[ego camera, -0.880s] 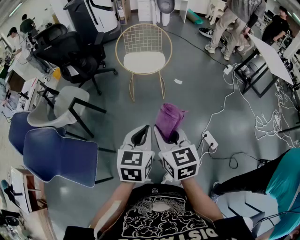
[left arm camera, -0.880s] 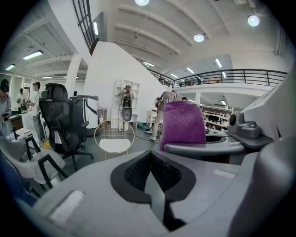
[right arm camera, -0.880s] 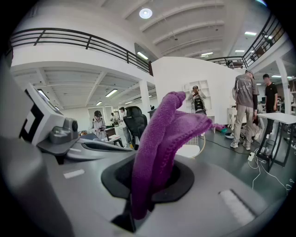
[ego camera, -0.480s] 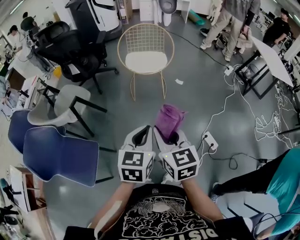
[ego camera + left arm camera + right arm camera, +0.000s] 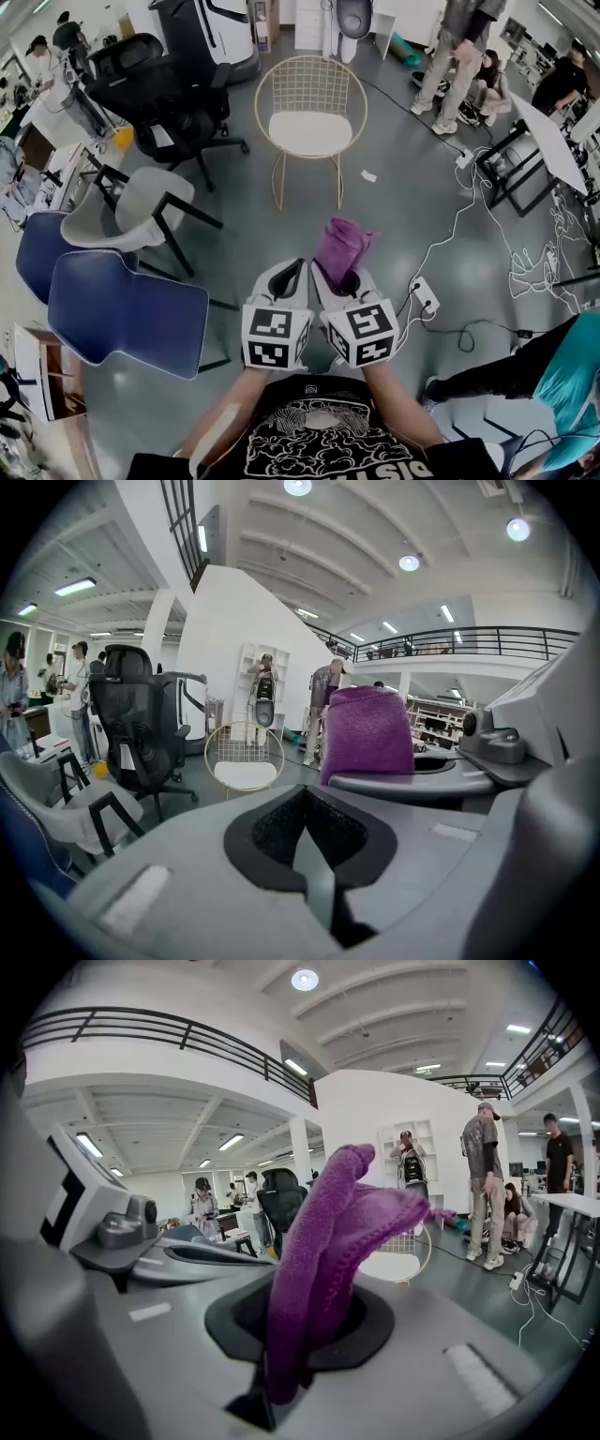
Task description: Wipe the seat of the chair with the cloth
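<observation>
Purple cloth (image 5: 323,1241) clamped between right jaws.

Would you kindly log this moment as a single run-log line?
phase: pre-wipe | right gripper: shut on cloth | left gripper: shut, empty | chair: ahead, apart from cloth, seat not yet wiped

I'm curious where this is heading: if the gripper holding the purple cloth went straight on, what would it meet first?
Probably the gold wire chair: the right gripper, shut on the purple cloth, points toward it, with only open floor between. Depth is hard to judge.
</observation>
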Motion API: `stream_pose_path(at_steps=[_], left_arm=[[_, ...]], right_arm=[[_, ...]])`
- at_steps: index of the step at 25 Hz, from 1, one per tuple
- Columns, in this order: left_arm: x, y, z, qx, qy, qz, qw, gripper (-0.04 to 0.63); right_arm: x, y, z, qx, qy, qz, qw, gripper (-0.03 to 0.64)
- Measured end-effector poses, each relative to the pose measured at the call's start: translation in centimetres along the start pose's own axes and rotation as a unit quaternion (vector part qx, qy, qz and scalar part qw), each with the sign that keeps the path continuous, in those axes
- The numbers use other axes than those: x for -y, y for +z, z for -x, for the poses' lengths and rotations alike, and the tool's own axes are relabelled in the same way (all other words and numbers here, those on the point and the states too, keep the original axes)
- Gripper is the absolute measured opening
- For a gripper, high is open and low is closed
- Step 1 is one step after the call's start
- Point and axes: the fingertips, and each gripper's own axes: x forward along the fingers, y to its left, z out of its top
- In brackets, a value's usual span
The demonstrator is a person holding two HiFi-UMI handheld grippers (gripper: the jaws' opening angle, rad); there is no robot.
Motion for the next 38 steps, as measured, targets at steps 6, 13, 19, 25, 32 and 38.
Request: stream_pose_path(at_steps=[6,13,19,25,32,38], left_arm=[[-3.3,0.3,0.2,0.005,0.007,0.01,0.9999,0.0],[-4.6,1.0,-1.9,0.006,0.002,0.02,0.9998,0.0],[-5.3,2.0,-5.9,0.0,0.0,0.018,0.9998,0.0],[-6.1,3.6,-12.5,-0.012,-0.007,0.018,0.9997,0.0],[-6.8,6.9,-21.0,-0.019,-0.004,0.016,0.9997,0.0],[-7.2,9.8,-26.8,-0.025,0.003,0.007,0.9997,0.0]], right_arm=[[-1.1,0.1,-2.3,-0.007,-0.001,0.001,1.0,0.058],[0.2,0.7,-4.3,-0.009,-0.003,0.003,1.0,0.058],[3.2,1.0,-6.9,-0.012,0.005,-0.004,1.0,0.058],[8.5,1.8,-10.9,-0.02,0.009,-0.014,1.0,0.058],[15.5,3.8,-15.4,-0.035,0.018,-0.014,0.999,0.058],[20.7,5.7,-19.0,-0.038,0.029,-0.014,0.999,0.058]])
